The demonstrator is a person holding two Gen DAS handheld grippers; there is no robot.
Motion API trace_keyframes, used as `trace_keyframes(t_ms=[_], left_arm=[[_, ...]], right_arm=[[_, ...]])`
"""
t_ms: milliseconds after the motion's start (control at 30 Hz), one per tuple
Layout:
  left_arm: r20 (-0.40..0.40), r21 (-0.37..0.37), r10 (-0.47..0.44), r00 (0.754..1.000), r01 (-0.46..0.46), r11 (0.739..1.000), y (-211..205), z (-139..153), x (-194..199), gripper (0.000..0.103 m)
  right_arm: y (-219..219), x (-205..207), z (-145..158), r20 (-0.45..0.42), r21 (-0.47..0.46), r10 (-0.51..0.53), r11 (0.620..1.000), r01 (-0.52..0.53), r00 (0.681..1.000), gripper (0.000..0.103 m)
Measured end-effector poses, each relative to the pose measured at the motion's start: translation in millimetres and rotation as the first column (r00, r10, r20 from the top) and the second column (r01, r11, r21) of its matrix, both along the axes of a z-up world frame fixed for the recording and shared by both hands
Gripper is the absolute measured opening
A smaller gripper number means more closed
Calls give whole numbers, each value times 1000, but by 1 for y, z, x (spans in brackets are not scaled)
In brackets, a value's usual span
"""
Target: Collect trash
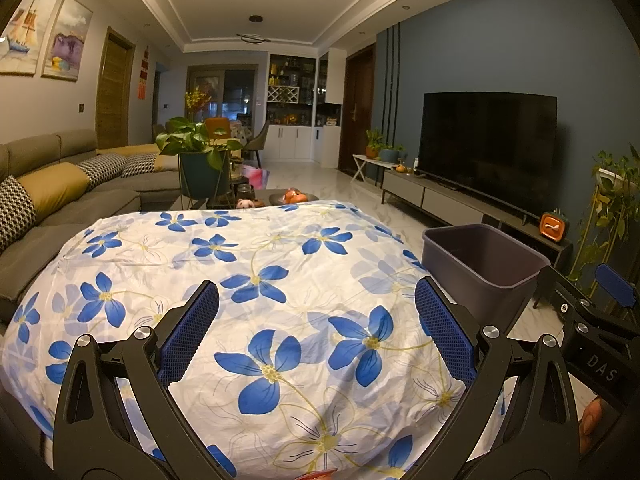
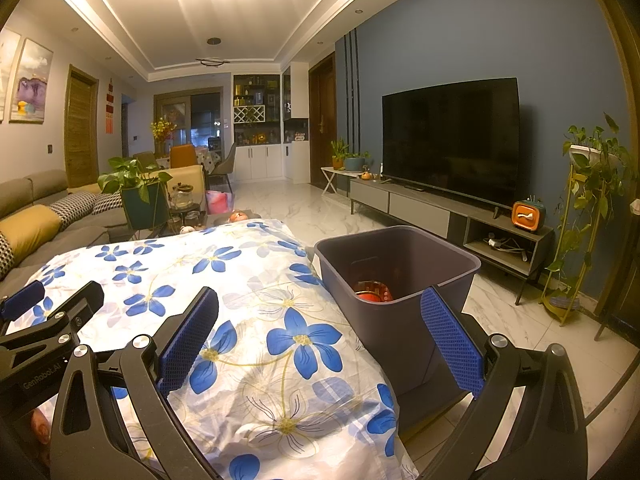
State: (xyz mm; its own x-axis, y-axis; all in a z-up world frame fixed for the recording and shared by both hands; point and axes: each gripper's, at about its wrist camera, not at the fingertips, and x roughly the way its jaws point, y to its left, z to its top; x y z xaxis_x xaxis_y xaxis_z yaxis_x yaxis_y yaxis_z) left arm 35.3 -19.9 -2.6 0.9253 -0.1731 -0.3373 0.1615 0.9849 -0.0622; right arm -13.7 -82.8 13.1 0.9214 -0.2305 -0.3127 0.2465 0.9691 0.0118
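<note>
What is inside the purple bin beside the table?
The bin holds a red and orange item, seen from the right wrist. The near wall hides the rest of the bottom.

Black claw (image 1: 316,334) frames, blue textured pads (image 1: 188,338), silver screws

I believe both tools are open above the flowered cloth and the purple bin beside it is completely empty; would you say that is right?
Not quite. The purple bin is not empty: the right wrist view shows something red and orange lying in its bottom. The rest holds: the left tool and the right tool are both open above the flowered cloth, and the bin stands beside it.
</note>
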Motion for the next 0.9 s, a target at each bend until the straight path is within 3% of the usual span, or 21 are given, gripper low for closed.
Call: trace_keyframes(t_ms=[900], left_arm=[[-1, 1, 2, 1000, -2, 1000, 0, -1, 0, 97]], right_arm=[[0, 0, 0, 0, 4, 0, 1000, 0, 1000, 97]])
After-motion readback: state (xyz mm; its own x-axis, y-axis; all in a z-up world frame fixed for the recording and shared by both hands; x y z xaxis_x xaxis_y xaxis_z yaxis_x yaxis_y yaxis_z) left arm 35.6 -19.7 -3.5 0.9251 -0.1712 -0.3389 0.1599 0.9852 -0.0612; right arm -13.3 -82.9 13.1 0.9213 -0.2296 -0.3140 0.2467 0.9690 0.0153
